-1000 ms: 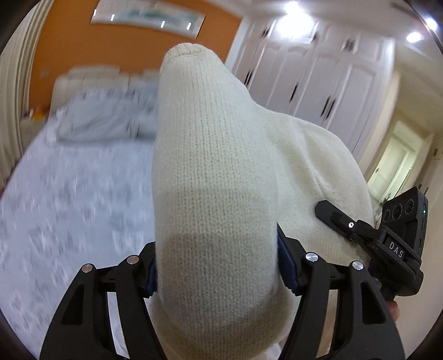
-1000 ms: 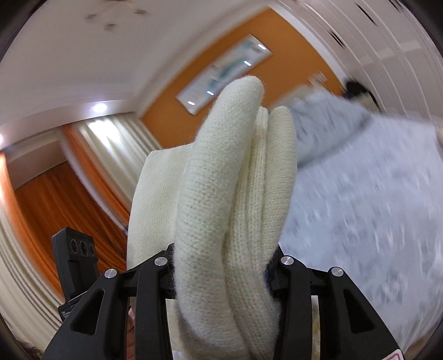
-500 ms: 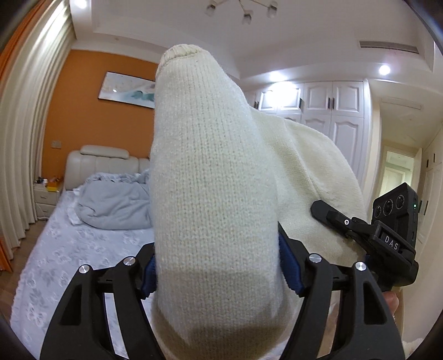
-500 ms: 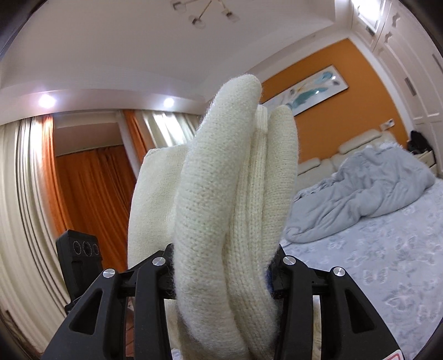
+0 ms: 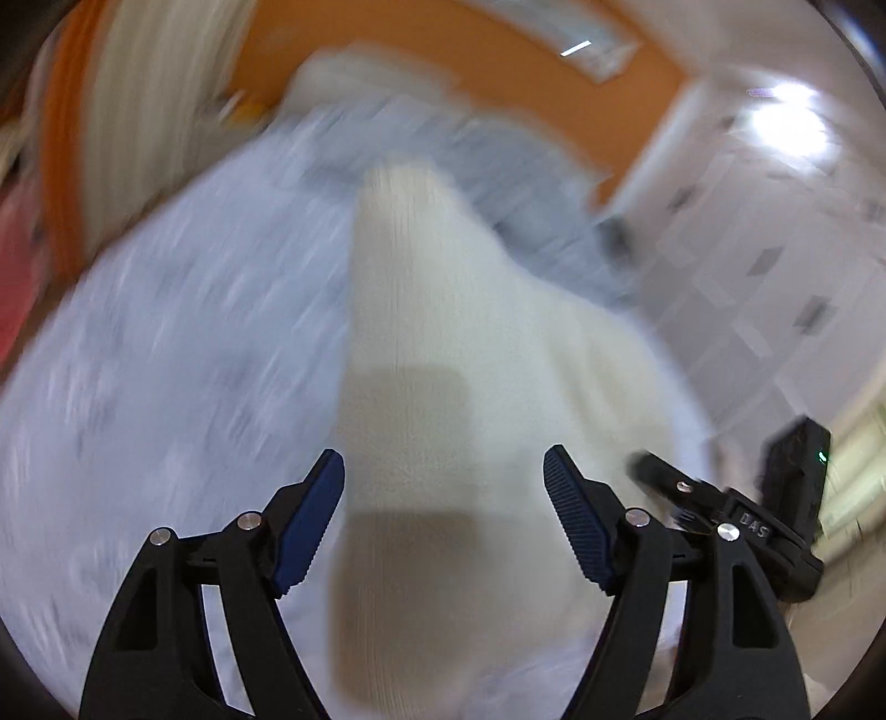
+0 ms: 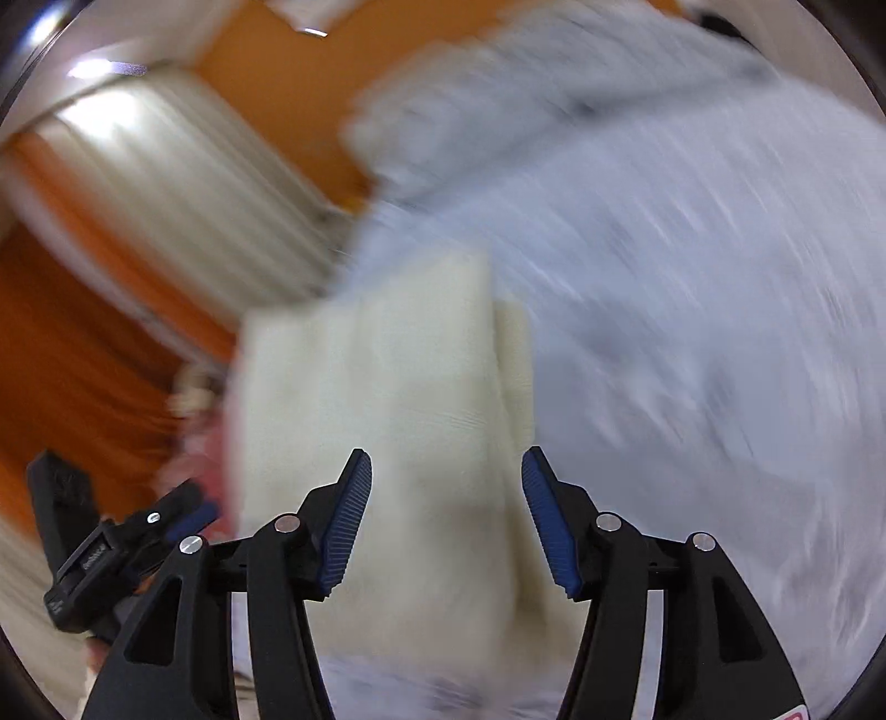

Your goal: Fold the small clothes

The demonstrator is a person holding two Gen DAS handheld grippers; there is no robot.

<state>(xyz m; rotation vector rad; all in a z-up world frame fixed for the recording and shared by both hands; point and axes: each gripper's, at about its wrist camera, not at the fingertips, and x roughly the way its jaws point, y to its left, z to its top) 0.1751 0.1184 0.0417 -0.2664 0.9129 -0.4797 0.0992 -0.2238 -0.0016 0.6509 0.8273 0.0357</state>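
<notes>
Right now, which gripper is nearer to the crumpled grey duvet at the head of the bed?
Too close to call: both the left gripper and right gripper straddle the cream knit, jaws opening, with the duvet beyond on the bed.

Two wrist fisheyes, close above the bed

Each looks forward and down along its own fingers; both share the cream knit (image 5: 421, 343) (image 6: 387, 399), bed (image 5: 166, 360) (image 6: 692, 304) and orange wall (image 5: 443, 50) (image 6: 288, 94), blurred.

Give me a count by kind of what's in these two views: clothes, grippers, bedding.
Cream knit garment: 1
Grippers: 2, left gripper and right gripper, both opening with the garment between their fingers
Crumpled grey duvet: 1
Bed sheet: 1
Total: 5
</notes>
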